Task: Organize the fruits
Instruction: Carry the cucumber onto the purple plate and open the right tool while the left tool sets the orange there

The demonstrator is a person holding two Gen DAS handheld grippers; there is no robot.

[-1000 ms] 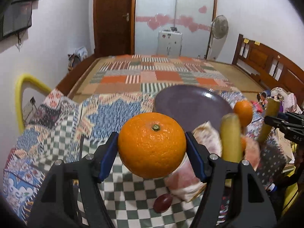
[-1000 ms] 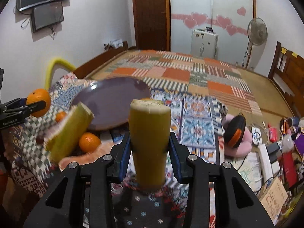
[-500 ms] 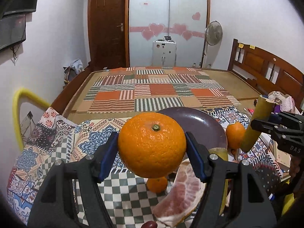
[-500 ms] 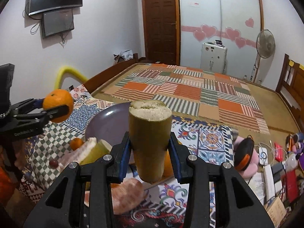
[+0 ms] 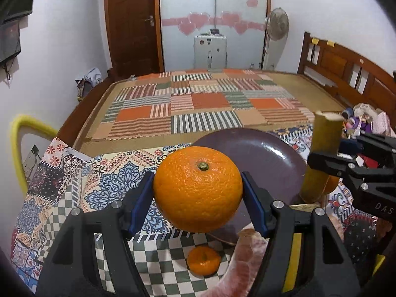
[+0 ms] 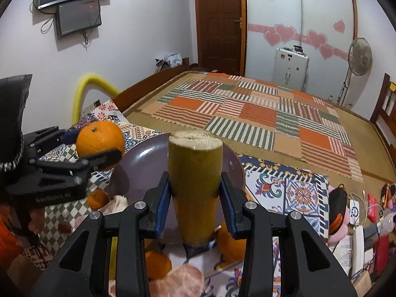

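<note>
Showing only rightward: headphones (image 6: 336, 204), possibly, beside plate (image 6: 138, 170).

Left gripper (image 5: 198, 193) clamped on an orange (image 5: 198, 189) — right gripper (image 6: 195, 193) clamped on an upright sugarcane piece (image 6: 195, 185), both raised.

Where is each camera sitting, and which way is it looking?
Left wrist view: sits on the left claw, looking forward over the big orange it grips toward the purple plate and the bed; its own black fingers show.
Right wrist view: sits on the right claw, looking forward past the sugarcane piece it grips; its own fingers show.
Shared: both see the plate, the big orange, the sugarcane piece, and each other's claw.
</note>
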